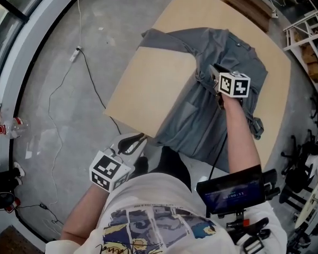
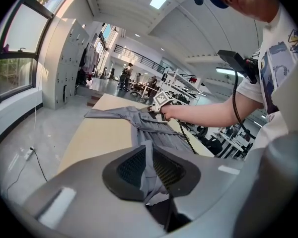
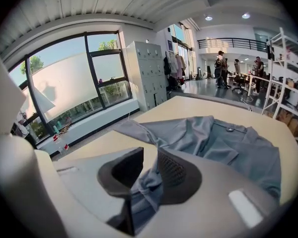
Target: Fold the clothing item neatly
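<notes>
Now left gripper (image 2: 148,168) and right gripper (image 3: 150,175) each pinch the grey fabric shirt (image 1: 238,57) lying across the tan wooden bench (image 1: 148,83).

Garment (image 1: 238,57): spread on the worktop (image 1: 148,83), near part hung over the front edge.
Left tongs (image 1: 139,138): held at the hem, off the worktop's near corner.
Right tongs (image 1: 208,77): set on the garment's middle.
Cable (image 1: 91,78): laid on the floor (image 1: 53,157), left of the worktop.

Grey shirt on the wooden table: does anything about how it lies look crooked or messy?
The grey button-up shirt lies skewed and bunched on the light wooden table, one sleeve stretched toward its left corner, its lower part hanging over the near edge. The left gripper and right gripper each pinch a fold of it.
</notes>
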Demonstrator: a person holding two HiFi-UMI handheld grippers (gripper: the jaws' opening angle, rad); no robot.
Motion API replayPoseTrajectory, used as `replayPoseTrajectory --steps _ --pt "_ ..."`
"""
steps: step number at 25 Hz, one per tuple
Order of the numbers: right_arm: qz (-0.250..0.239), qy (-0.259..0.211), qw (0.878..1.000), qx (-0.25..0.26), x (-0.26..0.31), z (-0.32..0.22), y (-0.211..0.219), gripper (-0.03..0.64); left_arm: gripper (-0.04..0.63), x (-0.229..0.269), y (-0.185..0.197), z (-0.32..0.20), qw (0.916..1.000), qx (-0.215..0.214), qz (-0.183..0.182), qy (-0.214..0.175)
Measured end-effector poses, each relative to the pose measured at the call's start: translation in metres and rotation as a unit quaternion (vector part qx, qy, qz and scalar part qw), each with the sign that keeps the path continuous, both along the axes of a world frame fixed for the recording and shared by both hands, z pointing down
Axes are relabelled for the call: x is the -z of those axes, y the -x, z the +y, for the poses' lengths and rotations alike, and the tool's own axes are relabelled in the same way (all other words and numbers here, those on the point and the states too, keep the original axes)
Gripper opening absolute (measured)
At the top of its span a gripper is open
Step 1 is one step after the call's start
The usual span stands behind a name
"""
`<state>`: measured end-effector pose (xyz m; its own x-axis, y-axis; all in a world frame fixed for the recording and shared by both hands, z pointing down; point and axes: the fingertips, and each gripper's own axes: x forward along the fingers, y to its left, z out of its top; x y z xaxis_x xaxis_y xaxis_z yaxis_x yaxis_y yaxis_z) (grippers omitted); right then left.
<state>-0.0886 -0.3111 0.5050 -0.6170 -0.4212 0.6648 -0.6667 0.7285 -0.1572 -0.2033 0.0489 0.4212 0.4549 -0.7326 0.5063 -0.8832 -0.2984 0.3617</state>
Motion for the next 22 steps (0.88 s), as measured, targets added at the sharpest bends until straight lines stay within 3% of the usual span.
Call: replayPoseTrajectory --steps 10,15,22 --pt "0.011 -0.010 0.996 0.092 0.000 0.046 0.124 0.077 0.049 -0.001 0.066 0.045 0.9990 0.044 0.003 -0.003" --pt "0.031 -0.017 0.986 0.163 -0.012 0.027 0.185 0.084 0.051 0.000 0.081 0.027 0.9976 0.070 0.005 0.002" --pt "0.060 -0.019 0.972 0.224 -0.038 -0.014 0.256 0.095 0.051 0.001 0.108 -0.001 0.9939 0.109 0.000 0.015"
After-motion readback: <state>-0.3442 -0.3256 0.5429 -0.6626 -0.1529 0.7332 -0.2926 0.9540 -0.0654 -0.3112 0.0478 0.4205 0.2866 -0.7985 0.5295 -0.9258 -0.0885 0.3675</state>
